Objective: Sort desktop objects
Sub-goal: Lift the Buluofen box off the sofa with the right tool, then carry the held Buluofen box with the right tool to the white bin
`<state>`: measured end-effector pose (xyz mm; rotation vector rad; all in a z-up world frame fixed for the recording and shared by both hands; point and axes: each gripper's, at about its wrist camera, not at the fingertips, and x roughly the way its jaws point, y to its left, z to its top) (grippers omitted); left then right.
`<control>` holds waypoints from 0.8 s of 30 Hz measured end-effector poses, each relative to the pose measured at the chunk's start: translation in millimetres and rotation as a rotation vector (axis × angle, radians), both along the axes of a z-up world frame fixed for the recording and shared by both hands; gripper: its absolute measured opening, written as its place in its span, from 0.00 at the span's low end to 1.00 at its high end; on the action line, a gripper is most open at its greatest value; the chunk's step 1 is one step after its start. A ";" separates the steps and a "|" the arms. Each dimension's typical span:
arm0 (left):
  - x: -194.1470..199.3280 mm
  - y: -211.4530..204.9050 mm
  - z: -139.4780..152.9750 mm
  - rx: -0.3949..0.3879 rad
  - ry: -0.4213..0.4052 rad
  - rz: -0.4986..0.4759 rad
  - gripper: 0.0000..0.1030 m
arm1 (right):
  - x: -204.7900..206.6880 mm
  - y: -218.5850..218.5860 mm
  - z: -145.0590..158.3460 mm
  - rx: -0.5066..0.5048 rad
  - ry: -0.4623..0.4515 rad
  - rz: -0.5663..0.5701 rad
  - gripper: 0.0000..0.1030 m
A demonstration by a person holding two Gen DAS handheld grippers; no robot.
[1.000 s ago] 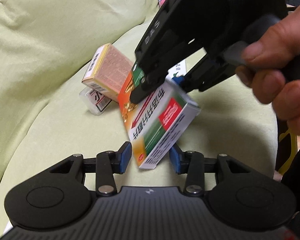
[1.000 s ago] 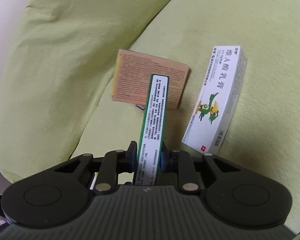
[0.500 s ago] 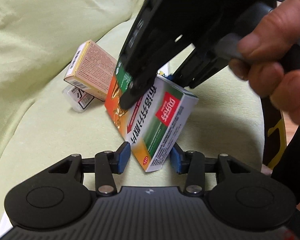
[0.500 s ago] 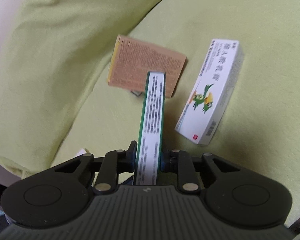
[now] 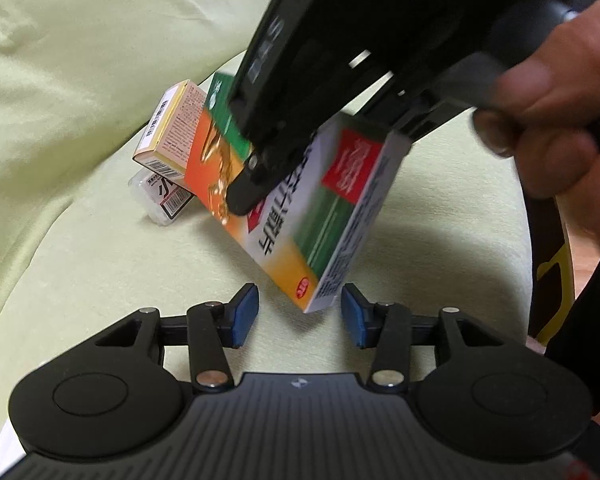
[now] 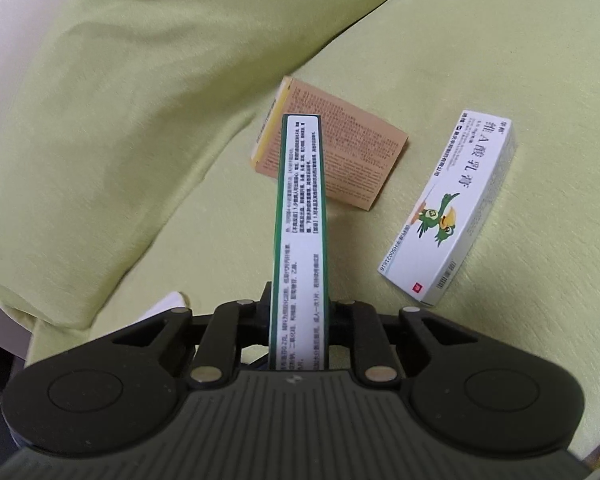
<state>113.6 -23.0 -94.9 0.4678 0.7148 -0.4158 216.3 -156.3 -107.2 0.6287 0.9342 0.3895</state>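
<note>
An orange, green and white medicine box point(image 5: 312, 208) hangs tilted above the green cushion, with my right gripper point(image 6: 300, 312) shut on it. In the right wrist view only its narrow printed edge point(image 6: 300, 208) shows. My left gripper point(image 5: 300, 316) is open, and the box's lower corner sits between its blue pads point(image 5: 246, 316), closer to the right one. A tan box point(image 5: 176, 132) leans on a small clear case point(image 5: 160, 196) behind. A white box with a green bird point(image 6: 456, 208) lies flat to the right of the tan box point(image 6: 348, 160).
Everything lies on a light green sofa seat point(image 5: 100, 264) with a thick back cushion point(image 6: 120, 100) to the left. A person's hand point(image 5: 560, 120) grips the right tool's handle at the upper right. The seat edge and a dark floor show at the far right.
The right gripper has brought the medicine box nearer to my left gripper; the box looks larger and its corner now sits between the open pads. The left fingers stay open.
</note>
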 end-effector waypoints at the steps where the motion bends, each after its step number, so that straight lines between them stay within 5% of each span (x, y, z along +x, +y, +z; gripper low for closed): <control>1: 0.5 -0.5 0.1 -0.001 -0.003 -0.003 0.50 | -2.8 -2.5 2.9 0.004 -0.007 -0.001 0.15; 10: -9.0 -25.3 10.4 0.051 -0.067 -0.175 0.45 | -44.4 -53.5 33.5 -0.059 -0.083 -0.050 0.15; 14: -16.3 -48.3 21.1 0.012 -0.071 -0.267 0.19 | -70.4 -81.2 46.8 -0.095 -0.086 -0.052 0.15; 24: -54.0 -147.3 55.1 -0.020 -0.159 -0.592 0.19 | -142.9 -148.8 101.6 -0.199 -0.134 -0.141 0.15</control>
